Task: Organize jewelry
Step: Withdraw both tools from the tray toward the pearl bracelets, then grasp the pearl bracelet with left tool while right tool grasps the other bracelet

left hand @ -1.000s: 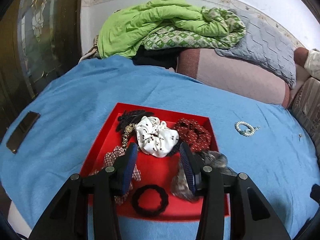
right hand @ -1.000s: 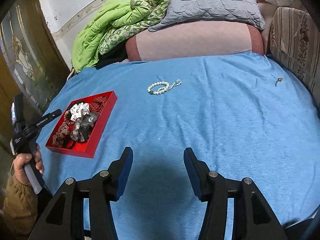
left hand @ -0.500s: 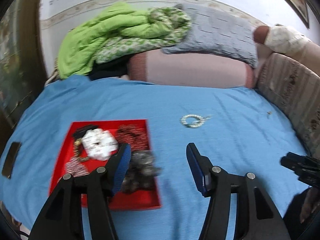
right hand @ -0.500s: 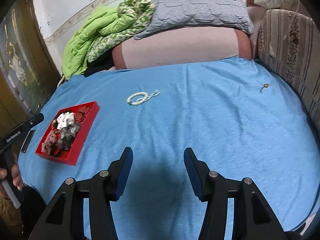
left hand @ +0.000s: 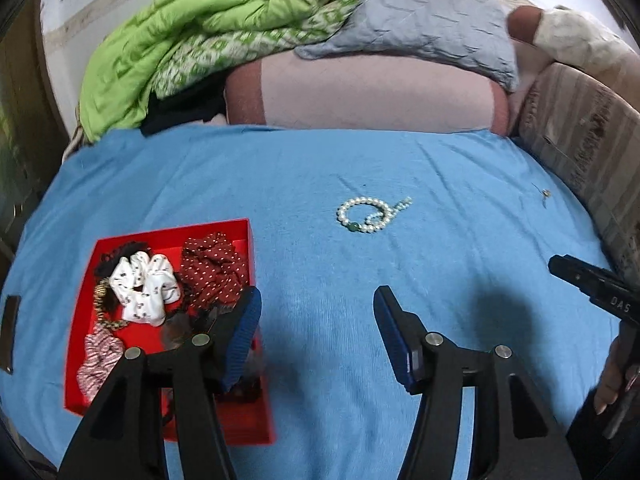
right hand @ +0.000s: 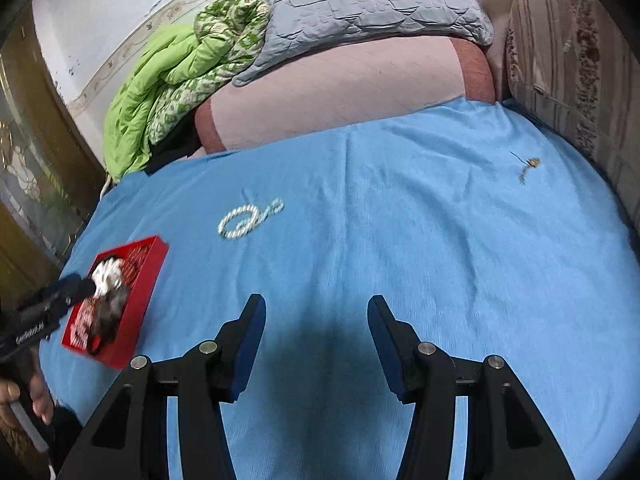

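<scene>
A pearl bracelet (left hand: 370, 214) with a green bead lies on the blue sheet, ahead of my left gripper (left hand: 318, 320), which is open and empty over the sheet beside the red tray (left hand: 244, 232). The tray holds several scrunchies, among them a white one (left hand: 146, 286) and a red dotted one (left hand: 214, 266). My right gripper (right hand: 316, 320) is open and empty above the sheet; the bracelet (right hand: 248, 220) lies far ahead to its left, the tray (right hand: 148, 276) at the left. A small gold trinket (right hand: 530, 164) lies far right, also in the left wrist view (left hand: 545, 193).
Green quilt (left hand: 192, 32), grey pillow (left hand: 420, 20) and pink bolster (left hand: 372, 96) line the far side of the bed. A striped cushion (right hand: 568, 60) stands at the right. A dark flat object (left hand: 10, 332) lies at the sheet's left edge.
My left gripper has swung right from above the tray to the sheet beside it, facing the bracelet. My right gripper has turned slightly right, so the tray and bracelet drift left.
</scene>
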A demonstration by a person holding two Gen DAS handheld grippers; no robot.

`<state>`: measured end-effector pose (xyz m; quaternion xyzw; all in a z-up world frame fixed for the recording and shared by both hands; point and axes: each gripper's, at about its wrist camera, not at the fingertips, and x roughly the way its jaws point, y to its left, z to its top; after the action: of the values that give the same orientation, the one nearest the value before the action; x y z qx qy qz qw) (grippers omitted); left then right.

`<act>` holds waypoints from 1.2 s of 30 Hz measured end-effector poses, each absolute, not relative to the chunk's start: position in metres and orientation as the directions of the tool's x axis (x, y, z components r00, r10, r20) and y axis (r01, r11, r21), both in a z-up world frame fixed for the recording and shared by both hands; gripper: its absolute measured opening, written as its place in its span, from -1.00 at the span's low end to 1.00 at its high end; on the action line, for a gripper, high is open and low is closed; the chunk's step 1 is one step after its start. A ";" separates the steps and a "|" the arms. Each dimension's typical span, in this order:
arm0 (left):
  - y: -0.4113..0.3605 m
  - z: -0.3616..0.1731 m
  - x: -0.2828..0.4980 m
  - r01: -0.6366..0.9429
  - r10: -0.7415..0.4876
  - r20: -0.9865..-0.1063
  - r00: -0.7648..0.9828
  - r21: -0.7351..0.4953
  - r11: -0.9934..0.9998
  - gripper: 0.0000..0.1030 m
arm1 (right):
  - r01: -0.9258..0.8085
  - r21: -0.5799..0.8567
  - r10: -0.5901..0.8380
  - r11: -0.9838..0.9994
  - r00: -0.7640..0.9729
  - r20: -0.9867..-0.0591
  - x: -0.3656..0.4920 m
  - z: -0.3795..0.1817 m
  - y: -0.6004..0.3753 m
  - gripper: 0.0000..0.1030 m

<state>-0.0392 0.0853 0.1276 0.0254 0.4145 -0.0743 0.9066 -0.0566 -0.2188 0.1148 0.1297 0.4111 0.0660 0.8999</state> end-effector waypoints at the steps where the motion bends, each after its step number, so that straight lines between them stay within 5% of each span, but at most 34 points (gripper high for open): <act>1: 0.084 0.124 -0.032 0.147 -0.119 -0.763 0.635 -0.031 0.989 0.12 | -0.015 0.301 0.238 0.954 0.649 -0.722 -0.043 0.110 -0.220 0.12; 6: 0.069 0.108 0.018 0.121 -0.151 -0.797 0.585 -0.098 0.988 -0.08 | -0.027 0.351 0.291 0.936 0.623 -0.726 0.003 0.094 -0.217 0.12; 18: 0.027 0.029 0.140 0.120 -0.039 -0.864 0.502 0.025 0.992 -0.08 | -0.052 0.415 0.366 0.908 0.580 -0.727 0.027 0.066 -0.216 0.12; 21: 0.023 0.019 0.153 0.115 -0.022 -0.862 0.506 0.042 0.992 -0.31 | -0.057 0.419 0.374 0.906 0.571 -0.731 0.030 0.063 -0.214 0.12; 23: 0.022 0.021 0.156 0.116 -0.035 -0.862 0.506 0.028 0.993 -0.81 | -0.062 0.414 0.374 0.908 0.566 -0.735 0.032 0.060 -0.212 0.12; 28: 0.021 0.023 0.145 0.111 -0.014 -0.861 0.508 0.049 0.993 -0.81 | -0.045 0.403 0.358 0.914 0.557 -0.749 0.036 0.054 -0.210 0.12; 36: 0.031 0.048 0.062 0.102 -0.141 -0.856 0.497 -0.104 0.989 -0.81 | -0.052 0.369 0.333 0.928 0.559 -0.760 0.034 0.047 -0.204 0.12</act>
<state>0.0622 0.0312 0.0477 -0.0198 0.4966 -0.0702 0.8649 0.0336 -0.2042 0.0468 0.1539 0.4565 0.1108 0.8693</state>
